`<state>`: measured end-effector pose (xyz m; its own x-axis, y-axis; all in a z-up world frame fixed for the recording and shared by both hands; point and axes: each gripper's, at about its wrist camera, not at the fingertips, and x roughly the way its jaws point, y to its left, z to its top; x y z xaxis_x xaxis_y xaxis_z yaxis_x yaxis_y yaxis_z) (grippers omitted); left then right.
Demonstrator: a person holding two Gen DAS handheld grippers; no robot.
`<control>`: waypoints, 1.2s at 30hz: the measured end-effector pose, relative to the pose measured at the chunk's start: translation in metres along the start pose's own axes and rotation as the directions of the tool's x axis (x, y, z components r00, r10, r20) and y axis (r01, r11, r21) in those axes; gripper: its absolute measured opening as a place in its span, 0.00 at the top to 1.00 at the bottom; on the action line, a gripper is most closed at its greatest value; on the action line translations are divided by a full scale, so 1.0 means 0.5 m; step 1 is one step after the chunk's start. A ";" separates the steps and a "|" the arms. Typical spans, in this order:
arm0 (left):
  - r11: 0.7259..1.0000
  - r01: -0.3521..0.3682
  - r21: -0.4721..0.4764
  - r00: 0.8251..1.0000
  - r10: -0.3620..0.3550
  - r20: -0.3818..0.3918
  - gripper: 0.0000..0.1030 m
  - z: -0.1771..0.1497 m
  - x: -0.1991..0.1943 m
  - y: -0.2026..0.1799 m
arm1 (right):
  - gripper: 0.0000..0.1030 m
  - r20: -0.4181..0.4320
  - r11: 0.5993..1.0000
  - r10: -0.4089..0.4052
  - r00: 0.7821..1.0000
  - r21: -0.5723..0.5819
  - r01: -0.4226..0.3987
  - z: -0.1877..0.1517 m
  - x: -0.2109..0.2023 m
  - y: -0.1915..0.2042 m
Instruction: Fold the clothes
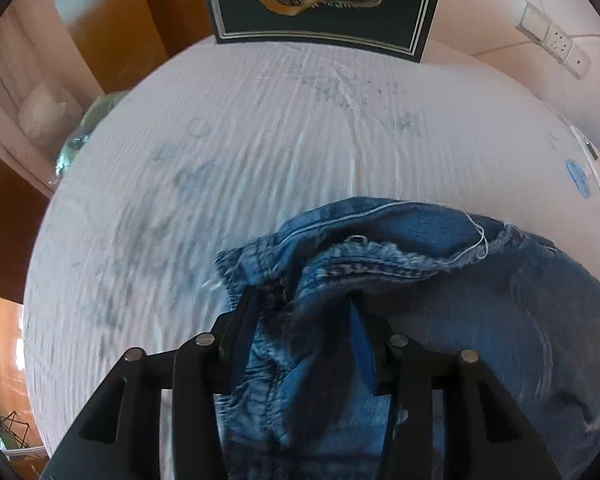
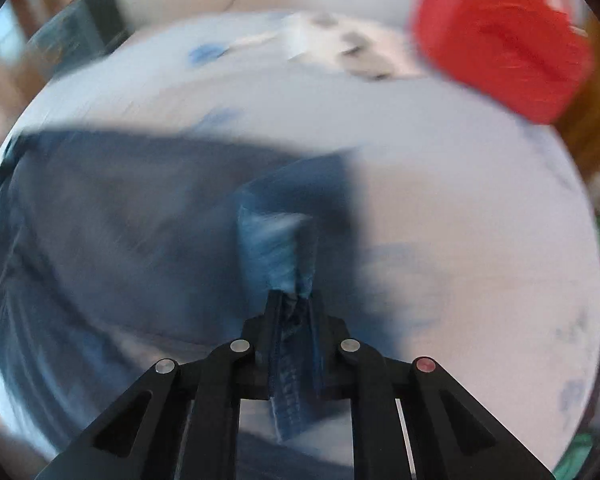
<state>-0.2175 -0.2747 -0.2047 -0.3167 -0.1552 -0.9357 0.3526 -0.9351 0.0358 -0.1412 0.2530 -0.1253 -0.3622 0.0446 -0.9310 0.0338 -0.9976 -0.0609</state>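
Crumpled blue denim garment with frayed hem [image 1: 400, 280] bunched on a white ribbed cloth-covered table [image 1: 240, 152], toward the table's near edge. Left black two-finger gripper [image 1: 304, 300] clamped on a thick fold of that denim, jaws held fairly wide by the bulk. Right black two-finger gripper [image 2: 294, 300] pinched nearly closed on a narrow seamed strip of the same denim, lifted above the table. Dark framed sign with gold lettering [image 1: 324, 0] at the table's far edge. Blurred red plastic container [image 2: 500, 36] at the table's far right.
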 end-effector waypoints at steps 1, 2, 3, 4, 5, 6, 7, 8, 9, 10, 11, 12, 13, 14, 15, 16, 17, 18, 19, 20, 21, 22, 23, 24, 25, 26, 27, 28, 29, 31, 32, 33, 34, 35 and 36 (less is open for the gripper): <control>0.999 -0.034 0.008 0.999 0.034 0.002 0.59 0.005 0.006 -0.011 | 0.95 0.015 0.999 -0.034 0.999 0.017 0.033 0.011 -0.010 -0.031; 0.998 -0.064 0.021 0.998 0.064 0.011 0.78 0.010 0.005 -0.024 | 0.96 0.030 0.997 -0.068 0.997 0.037 0.067 0.022 -0.021 -0.063; 0.997 -0.065 0.036 0.998 0.064 0.022 0.96 0.015 -0.003 -0.037 | 0.96 0.051 0.993 -0.105 0.993 0.064 0.101 0.035 -0.034 -0.100; 0.998 -0.048 0.047 0.998 0.046 0.048 0.96 0.020 -0.022 -0.051 | 0.97 0.072 0.987 -0.140 0.988 0.094 0.133 0.047 -0.049 -0.137; 0.997 -0.055 0.053 0.994 0.049 0.094 0.96 0.027 -0.049 -0.061 | 0.97 0.097 0.979 -0.172 0.980 0.130 0.159 0.059 -0.068 -0.176; 0.997 -0.054 0.056 0.990 0.046 0.134 0.96 0.034 -0.074 -0.068 | 0.97 0.118 0.971 -0.189 0.975 0.169 0.168 0.068 -0.085 -0.212; 0.998 -0.037 0.052 0.986 0.028 0.163 0.96 0.043 -0.096 -0.071 | 0.97 0.132 0.969 -0.160 0.978 0.209 0.131 0.073 -0.098 -0.243; 0.999 -0.021 0.048 0.983 0.012 0.182 0.96 0.052 -0.114 -0.072 | 0.97 0.147 0.964 -0.132 0.980 0.248 0.093 0.078 -0.110 -0.273; 0.999 -0.007 0.041 0.984 -0.001 0.178 0.96 0.060 -0.121 -0.070 | 0.97 0.161 0.960 -0.102 0.982 0.274 0.055 0.081 -0.120 -0.292; 0.999 0.004 0.035 0.985 -0.010 0.173 0.96 0.066 -0.124 -0.068 | 0.96 0.168 0.964 -0.065 0.984 0.265 0.019 0.078 -0.121 -0.280; 0.999 0.006 0.033 0.986 -0.011 0.166 0.96 0.068 -0.119 -0.065 | 0.95 0.175 0.967 -0.028 0.984 0.256 -0.018 0.075 -0.122 -0.268; 1.000 0.005 0.028 0.988 -0.010 0.155 0.95 0.069 -0.110 -0.061 | 0.90 0.177 0.968 0.011 0.984 0.244 -0.054 0.070 -0.120 -0.251; 1.000 -0.001 0.021 0.991 -0.002 0.137 0.95 0.065 -0.096 -0.057 | 0.85 0.161 0.970 0.054 0.985 0.224 -0.090 0.061 -0.107 -0.219; 1.000 -0.008 0.014 0.993 0.007 0.119 0.95 0.061 -0.081 -0.052 | 0.71 0.145 0.971 0.098 0.985 0.205 -0.127 0.053 -0.095 -0.188; 1.000 -0.016 0.007 0.995 0.015 0.101 0.95 0.057 -0.066 -0.047 | 0.55 0.128 0.969 0.139 0.982 0.187 -0.162 0.044 -0.082 -0.156; 1.000 -0.020 0.002 0.996 0.020 0.086 0.95 0.052 -0.055 -0.044 | 0.46 0.109 0.967 0.172 0.979 0.170 -0.189 0.035 -0.068 -0.120; 1.000 -0.019 -0.001 0.996 0.019 0.083 0.95 0.044 -0.053 -0.042 | 0.29 0.087 0.966 0.196 0.977 0.152 -0.207 0.025 -0.056 -0.087; 1.000 -0.018 -0.004 0.997 0.019 0.079 0.95 0.037 -0.051 -0.040 | 0.14 0.067 0.965 0.216 0.974 0.135 -0.223 0.017 -0.043 -0.055; 1.000 -0.016 -0.006 0.997 0.017 0.076 0.95 0.031 -0.050 -0.038 | 0.12 0.052 0.966 0.226 0.973 0.117 -0.231 0.012 -0.033 -0.028; 1.000 -0.012 -0.006 0.997 0.012 0.077 0.95 0.029 -0.051 -0.036 | 0.12 0.039 0.966 0.237 0.971 0.096 -0.240 0.006 -0.027 0.002; 1.000 -0.007 -0.006 0.997 0.007 0.077 0.95 0.027 -0.052 -0.034 | 0.12 0.029 0.966 0.245 0.969 0.074 -0.246 -0.001 -0.022 0.029; 1.000 -0.003 -0.006 0.997 0.003 0.078 0.95 0.025 -0.053 -0.032 | 0.12 0.025 0.968 0.243 0.970 0.053 -0.244 -0.009 -0.018 0.052; 1.000 -0.001 -0.005 0.997 0.001 0.079 0.95 0.023 -0.054 -0.031 | 0.12 0.022 0.971 0.237 0.971 0.032 -0.237 -0.016 -0.013 0.073; 1.000 0.000 -0.002 0.997 0.000 0.079 0.95 0.022 -0.054 -0.033 | 0.12 0.024 0.975 0.220 0.975 0.010 -0.220 -0.019 -0.006 0.091; 1.000 0.001 0.003 0.997 -0.001 0.075 0.95 0.022 -0.052 -0.034 | 0.12 0.025 0.979 0.203 0.979 -0.011 -0.203 -0.022 0.001 0.108; 1.000 0.003 0.007 0.998 -0.003 0.070 0.95 0.025 -0.047 -0.034 | 0.12 0.025 0.982 0.190 0.982 -0.026 -0.189 -0.024 0.009 0.121; 1.000 0.004 0.013 0.998 -0.005 0.061 0.95 0.025 -0.041 -0.036 | 0.16 0.018 0.982 0.186 0.982 -0.021 -0.185 -0.023 0.023 0.122; 1.000 0.003 0.020 0.999 -0.004 0.047 0.95 0.024 -0.033 -0.039 | 0.21 0.011 0.983 0.182 0.983 -0.016 -0.182 -0.022 0.038 0.122; 1.000 0.001 0.027 1.000 -0.002 0.031 0.95 0.023 -0.023 -0.042 | 0.32 0.004 0.984 0.178 0.984 -0.012 -0.178 -0.021 0.052 0.123; 0.999 -0.007 0.045 1.000 0.007 -0.001 0.95 0.019 0.000 -0.047 | 0.56 -0.024 0.987 0.159 0.987 -0.006 -0.159 -0.026 0.076 0.118; 0.999 -0.014 0.051 1.000 0.014 0.002 0.95 0.016 0.002 -0.049 | 0.63 -0.025 0.989 0.145 0.989 -0.006 -0.145 -0.025 0.078 0.110; 0.998 -0.020 0.057 1.000 0.020 0.007 0.95 0.014 0.000 -0.051 | 0.84 -0.018 0.992 0.123 0.992 -0.007 -0.123 -0.023 0.074 0.099; 0.998 -0.022 0.059 1.000 0.020 0.023 0.95 0.014 -0.011 -0.053 | 0.96 0.009 0.997 0.076 0.997 -0.009 -0.076 -0.014 0.054 0.079; 0.999 -0.012 0.053 0.999 0.010 0.047 0.95 0.016 -0.028 -0.053 | 0.98 0.036 1.000 0.029 0.999 -0.009 -0.028 -0.006 0.034 0.059; 0.999 -0.003 0.045 0.997 0.000 0.074 0.95 0.019 -0.047 -0.052 | 0.98 0.064 1.000 -0.019 0.998 -0.009 0.019 0.002 0.014 0.039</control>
<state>-0.2279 -0.2496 -0.1805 -0.3807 -0.1780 -0.9074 0.3136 -0.9480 0.0544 -0.1439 0.2340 -0.1327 -0.4215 0.0597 -0.9049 0.0351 -0.9960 -0.0820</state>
